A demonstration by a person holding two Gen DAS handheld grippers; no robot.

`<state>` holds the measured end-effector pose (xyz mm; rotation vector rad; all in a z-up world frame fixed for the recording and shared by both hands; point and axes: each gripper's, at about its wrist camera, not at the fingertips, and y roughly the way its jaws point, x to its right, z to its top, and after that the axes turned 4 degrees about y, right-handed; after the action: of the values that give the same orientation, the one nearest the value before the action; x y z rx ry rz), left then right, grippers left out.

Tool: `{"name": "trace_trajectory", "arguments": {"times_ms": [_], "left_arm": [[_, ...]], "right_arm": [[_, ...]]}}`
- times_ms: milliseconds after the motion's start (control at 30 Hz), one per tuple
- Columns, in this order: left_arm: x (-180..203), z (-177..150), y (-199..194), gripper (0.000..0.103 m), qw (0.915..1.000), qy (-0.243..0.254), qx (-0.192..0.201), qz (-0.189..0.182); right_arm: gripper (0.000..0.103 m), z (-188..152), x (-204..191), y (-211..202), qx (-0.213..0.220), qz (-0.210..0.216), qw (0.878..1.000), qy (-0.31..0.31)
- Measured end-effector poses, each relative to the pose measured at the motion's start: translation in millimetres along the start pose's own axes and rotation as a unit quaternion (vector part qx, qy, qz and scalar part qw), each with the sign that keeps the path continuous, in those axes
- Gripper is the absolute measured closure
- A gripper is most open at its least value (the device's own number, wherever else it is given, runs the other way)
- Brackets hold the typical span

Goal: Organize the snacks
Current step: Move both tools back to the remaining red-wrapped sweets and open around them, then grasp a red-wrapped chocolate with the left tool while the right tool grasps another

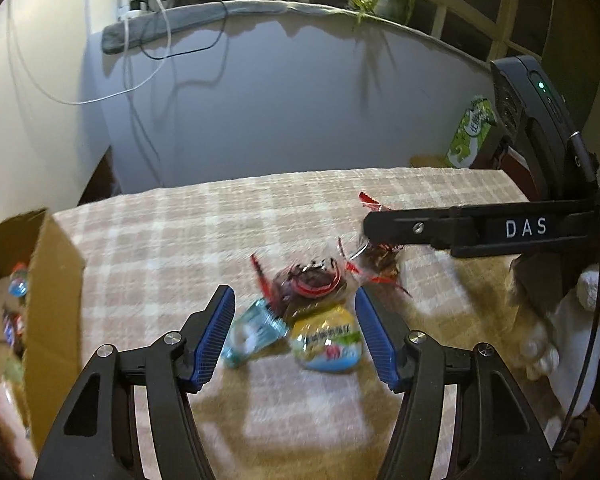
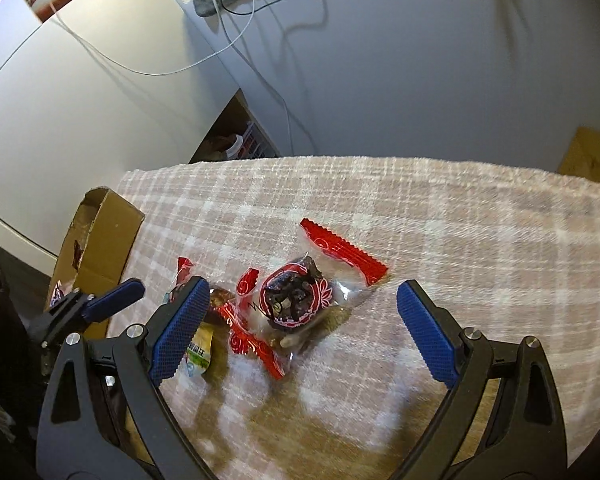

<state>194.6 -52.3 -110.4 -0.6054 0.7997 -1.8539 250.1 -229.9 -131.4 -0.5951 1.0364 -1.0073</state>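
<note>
Several wrapped snacks lie in a small pile on the plaid cloth (image 1: 172,240). My left gripper (image 1: 296,338) hangs open just above a teal packet (image 1: 252,332) and a yellow-and-blue packet (image 1: 326,342); its blue pads touch neither. A dark sweet in a clear wrapper with red ends (image 2: 296,300) lies between the wide-open pads of my right gripper (image 2: 302,330). In the left wrist view the right gripper (image 1: 374,230) reaches in from the right over another red-trimmed packet (image 1: 380,266). One of the left gripper's fingers (image 2: 116,299) shows at the left of the right wrist view.
An open cardboard box (image 1: 44,280) holding several snacks stands at the cloth's left edge, also seen as the box (image 2: 100,248). A green carton (image 1: 474,136) stands beyond the far right corner. Cables and a grey pad (image 1: 160,28) lie behind. A hand (image 1: 540,346) holds the right gripper.
</note>
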Motion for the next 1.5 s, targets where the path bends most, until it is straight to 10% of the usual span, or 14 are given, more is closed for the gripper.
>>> {"name": "trace_trajectory", "arguments": {"times_ms": [367,533,767,1500], "left_arm": [[-2,2,26,0.042,0.9992,-0.006,-0.026,-0.03],[-1,1,26,0.051,0.9994,-0.005,-0.022,-0.026],[-2,0,23,0.058,0.9996,-0.012,-0.016,-0.019],[-25,-4,-40,0.06,0.9957,-0.072,0.051,-0.027]], "right_arm": [[0.018,1,-6,20,-0.017,0.02,1.0,0.002],[0.048,-1,-5,21,-0.025,0.023,0.999,-0.003],[0.061,-3,-1,15,-0.017,0.044,0.999,0.007],[0.063,-9,-20,-27,0.025,0.083,0.996,0.007]]}}
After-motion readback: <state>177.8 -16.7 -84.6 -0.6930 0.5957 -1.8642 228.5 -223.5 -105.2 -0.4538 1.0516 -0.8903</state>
